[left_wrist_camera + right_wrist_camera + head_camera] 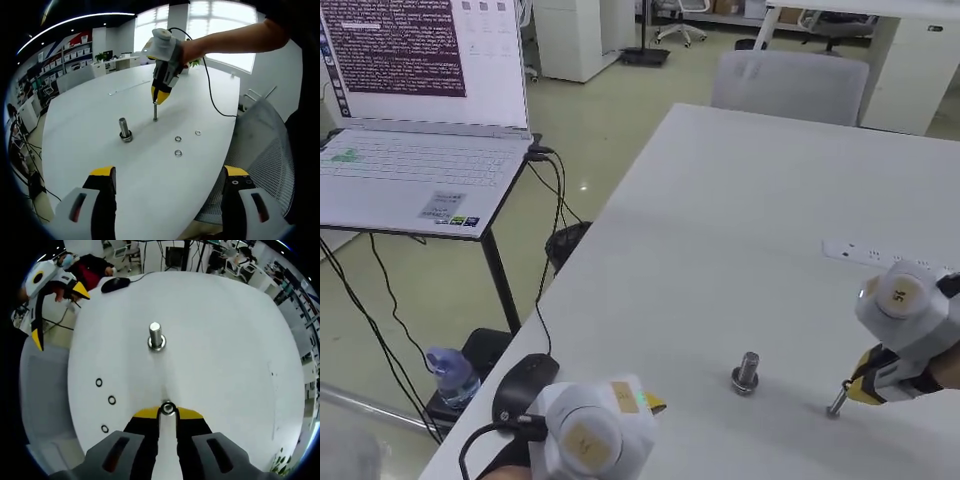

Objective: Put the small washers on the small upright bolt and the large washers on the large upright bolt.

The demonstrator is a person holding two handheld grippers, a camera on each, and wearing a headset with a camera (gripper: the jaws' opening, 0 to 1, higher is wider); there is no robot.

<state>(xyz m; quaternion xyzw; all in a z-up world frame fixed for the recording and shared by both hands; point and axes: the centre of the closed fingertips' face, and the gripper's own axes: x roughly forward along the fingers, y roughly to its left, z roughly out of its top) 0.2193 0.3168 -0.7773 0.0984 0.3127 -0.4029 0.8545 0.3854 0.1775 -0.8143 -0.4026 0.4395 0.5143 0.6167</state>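
**Head view.** A slim, small upright steel bolt [836, 403] stands on the white table [740, 220] with its long axis vertical and its free end up. The right gripper [851, 388] sits at that free end. Near it, to the left, stands a thick, large upright steel bolt [746, 371]. It is also vertical and has a wider collar at its foot; whether that collar is the bolt's head or seated washers cannot be told. The left gripper [654, 405] hovers near the table's near corner, well apart from both bolts.

**Left gripper view.** The left gripper's jaws stand wide apart with nothing between them. Three loose steel ring washers [177, 138] lie flat on the table near the small bolt. They are too small here to sort by size.

**Right gripper view.** The right gripper's jaws are drawn nearly together on a small round metal piece [168, 408] at the small bolt's top. Whether that piece is a washer or the bolt's end cannot be told.

**Assessment.**
- The washers are judged thin, light, rigid and smooth, so they are liable to skate on the table or slip from the jaws.
- The best hold is a pinch across the outer rim, with the ring level and its hole in line with the vertical shank.
- The slim bolt appears free-standing, so a sideways nudge could topple it.
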